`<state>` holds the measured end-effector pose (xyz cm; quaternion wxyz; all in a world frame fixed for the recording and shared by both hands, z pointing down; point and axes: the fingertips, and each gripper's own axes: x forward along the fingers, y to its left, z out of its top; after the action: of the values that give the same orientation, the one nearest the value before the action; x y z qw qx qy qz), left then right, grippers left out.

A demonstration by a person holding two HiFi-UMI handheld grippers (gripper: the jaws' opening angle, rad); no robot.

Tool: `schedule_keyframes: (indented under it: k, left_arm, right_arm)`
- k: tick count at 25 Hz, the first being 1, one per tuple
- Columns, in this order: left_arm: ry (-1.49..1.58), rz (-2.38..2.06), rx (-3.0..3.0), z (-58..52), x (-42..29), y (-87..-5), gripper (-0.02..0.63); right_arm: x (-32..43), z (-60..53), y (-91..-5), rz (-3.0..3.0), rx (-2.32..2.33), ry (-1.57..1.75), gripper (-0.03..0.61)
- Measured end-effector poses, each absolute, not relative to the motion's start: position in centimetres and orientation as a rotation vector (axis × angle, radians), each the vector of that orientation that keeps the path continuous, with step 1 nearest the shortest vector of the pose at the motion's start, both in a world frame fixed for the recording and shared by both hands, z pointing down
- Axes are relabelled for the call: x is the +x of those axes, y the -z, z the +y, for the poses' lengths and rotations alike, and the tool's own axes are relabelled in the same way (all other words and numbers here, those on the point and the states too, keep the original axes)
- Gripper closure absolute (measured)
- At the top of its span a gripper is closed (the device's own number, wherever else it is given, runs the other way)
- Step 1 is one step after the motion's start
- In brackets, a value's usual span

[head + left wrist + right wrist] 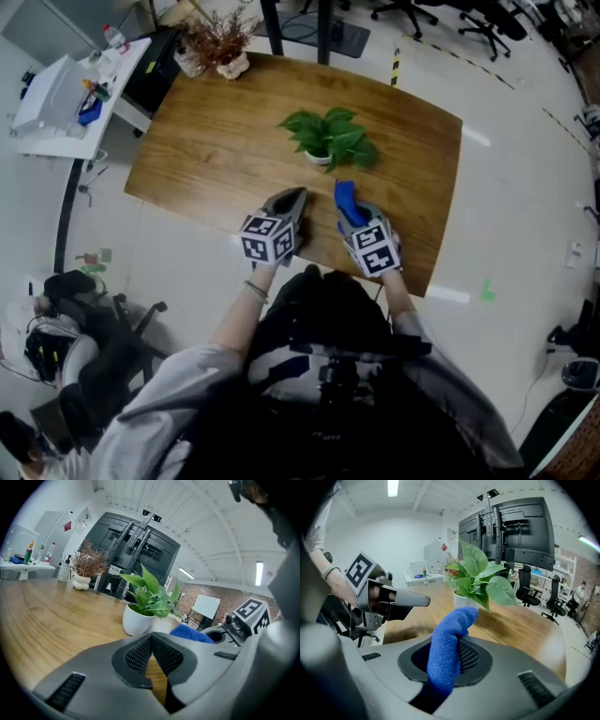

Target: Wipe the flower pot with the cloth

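Note:
A small white flower pot (320, 157) (136, 619) (464, 601) with a leafy green plant (330, 134) stands on the wooden table (216, 141), right of its middle. Clamped in my right gripper (349, 199) (449, 654) is a blue cloth (346, 202) (447, 651), which sticks up between the jaws, a short way in front of the pot. To its left my left gripper (292, 199) (151, 648) is shut with nothing in it; the pads meet at the tip. In the left gripper view the blue cloth (192, 633) shows beside the pot.
A white vase with dried reddish twigs (218, 43) (86, 566) stands at the table's far left corner. A white side table (70, 89) with bottles is to the left. Office chairs (84, 319) stand on the floor nearby.

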<state>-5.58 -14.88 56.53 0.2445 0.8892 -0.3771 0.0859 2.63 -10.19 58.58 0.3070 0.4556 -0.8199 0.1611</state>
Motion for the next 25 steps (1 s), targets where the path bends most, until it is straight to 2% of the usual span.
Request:
schedule_keyframes:
  k: [10, 25]
  left_arm:
    - [-0.264, -0.956, 2.534, -8.6, -2.9, -53.7, 0.611]
    - [-0.250, -1.060, 2.522, 1.2, -1.5, -52.3, 0.611]
  right_arm:
    - [4.3, -4.9, -55.7, -2.212, 1.342, -0.497, 0.499]
    - [5.4, 3.5, -53.4, -2.278, 1.303, -0.412, 0.500]
